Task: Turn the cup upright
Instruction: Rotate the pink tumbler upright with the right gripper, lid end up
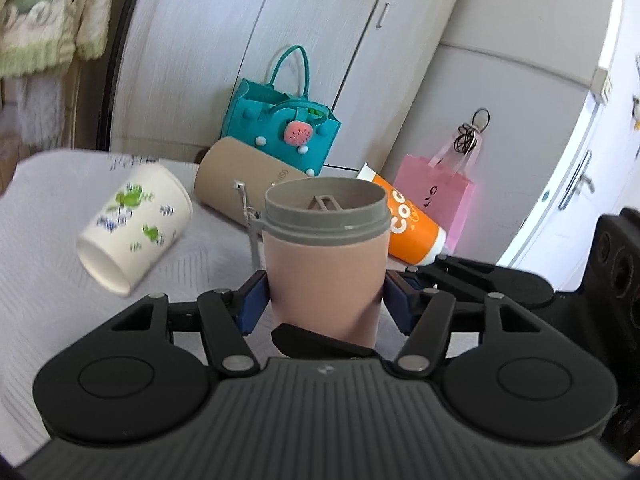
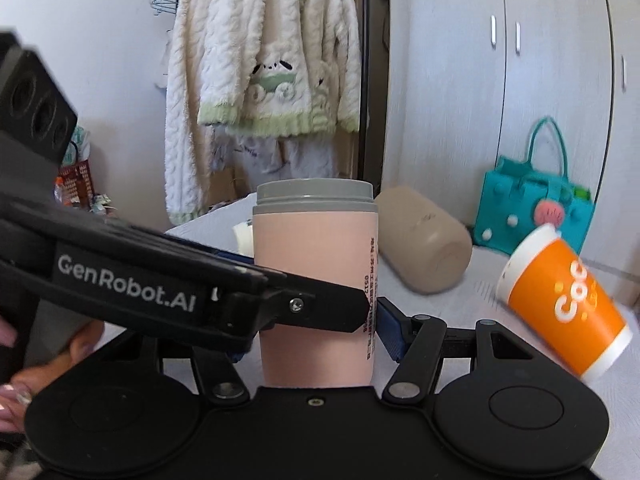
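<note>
A pink cup with a grey rim [image 1: 326,264] stands upright on the white cloth-covered table [image 1: 36,248], open end up. My left gripper [image 1: 324,304] has its blue pads [image 1: 252,304] against both sides of the cup. In the right wrist view the same pink cup [image 2: 316,280] stands between my right gripper's [image 2: 316,320] fingers; one blue pad [image 2: 390,332] sits next to its right side, and the left gripper's black arm [image 2: 160,280] crosses in front, hiding the other side.
A white frog-print cup [image 1: 134,232], a beige cup [image 1: 244,188] and an orange cup [image 1: 412,228] lie on their sides on the table. A teal bag [image 1: 280,124] and pink bag [image 1: 436,196] stand behind. A fleece jacket [image 2: 264,72] hangs at the back.
</note>
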A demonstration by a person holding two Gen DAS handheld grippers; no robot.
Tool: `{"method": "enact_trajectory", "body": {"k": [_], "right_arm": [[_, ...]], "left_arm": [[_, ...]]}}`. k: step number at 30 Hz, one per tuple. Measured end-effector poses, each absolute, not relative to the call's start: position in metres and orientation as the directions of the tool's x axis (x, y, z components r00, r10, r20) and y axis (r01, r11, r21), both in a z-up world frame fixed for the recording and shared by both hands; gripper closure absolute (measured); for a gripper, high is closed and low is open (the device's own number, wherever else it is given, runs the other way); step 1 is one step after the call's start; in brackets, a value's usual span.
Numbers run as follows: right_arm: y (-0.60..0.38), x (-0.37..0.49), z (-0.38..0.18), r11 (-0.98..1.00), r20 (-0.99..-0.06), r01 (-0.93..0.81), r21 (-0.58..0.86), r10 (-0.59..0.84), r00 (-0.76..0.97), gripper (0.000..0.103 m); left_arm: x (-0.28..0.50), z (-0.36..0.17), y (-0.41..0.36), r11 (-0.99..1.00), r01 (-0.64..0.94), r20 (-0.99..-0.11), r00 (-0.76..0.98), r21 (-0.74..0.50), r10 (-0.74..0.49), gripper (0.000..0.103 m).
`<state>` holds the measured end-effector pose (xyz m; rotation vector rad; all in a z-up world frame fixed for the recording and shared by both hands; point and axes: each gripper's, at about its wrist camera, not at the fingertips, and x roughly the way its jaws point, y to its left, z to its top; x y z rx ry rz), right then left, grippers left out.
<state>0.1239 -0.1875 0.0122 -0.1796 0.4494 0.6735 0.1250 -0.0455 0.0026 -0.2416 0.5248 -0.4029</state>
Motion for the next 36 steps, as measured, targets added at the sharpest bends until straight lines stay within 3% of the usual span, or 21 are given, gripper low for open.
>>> {"method": "enact_trajectory", "body": {"k": [24, 31, 36], "right_arm": [[-0.203, 0.131, -0.007, 0.789, -0.458, -0.608, -0.088, 0.51, 0.728, 0.036], [-0.208, 0.127, -0.007, 0.812, -0.484, -0.581, -0.058, 0.486, 0.728, 0.036], [-0.212, 0.124, -0.01, 0.817, -0.482, -0.575, -0.052, 0.483, 0.731, 0.036]], "left_arm": [[0.126, -0.012, -0.08, 0.909, 0.385, -0.401, 0.816, -0.158, -0.415, 0.042], [0.118, -0.011, -0.071, 0.874, 0.426, -0.392, 0.781, -0.233, -0.486, 0.037], [0.119, -0.015, -0.07, 0.861, 0.435, -0.388, 0.77, -0.262, -0.507, 0.041]]}}
